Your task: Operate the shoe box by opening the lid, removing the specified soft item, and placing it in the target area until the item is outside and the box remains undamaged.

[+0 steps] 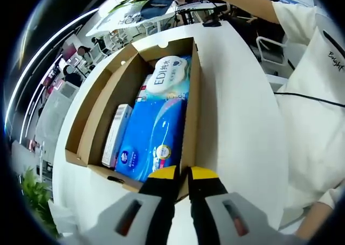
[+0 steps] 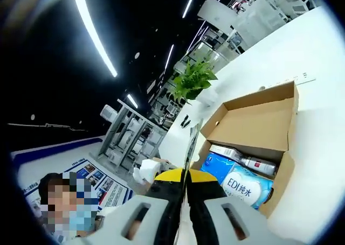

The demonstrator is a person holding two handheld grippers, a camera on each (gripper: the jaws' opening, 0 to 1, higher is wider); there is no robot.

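The brown cardboard shoe box (image 1: 91, 102) stands open on the white table (image 1: 237, 110), its lid flap folded out to one side. Inside lie a blue soft pack (image 1: 153, 134), a white EDI pack (image 1: 170, 75) and a narrow white carton (image 1: 116, 134). My left gripper (image 1: 182, 174) is at the box's near corner, its yellow-tipped jaws closed on the cardboard wall. In the right gripper view the box (image 2: 259, 121) is seen from its other end, with the EDI pack (image 2: 245, 186) nearest and the blue pack (image 2: 218, 167) behind it. My right gripper (image 2: 186, 174) is shut on a thin, edge-on cardboard flap.
A person in a white top (image 1: 318, 94) stands close along the table's right side, and a black cable (image 1: 307, 97) crosses there. Another person sits low beside the right gripper. A green plant (image 2: 194, 81) and metal racks stand beyond the table's edge (image 2: 318, 94).
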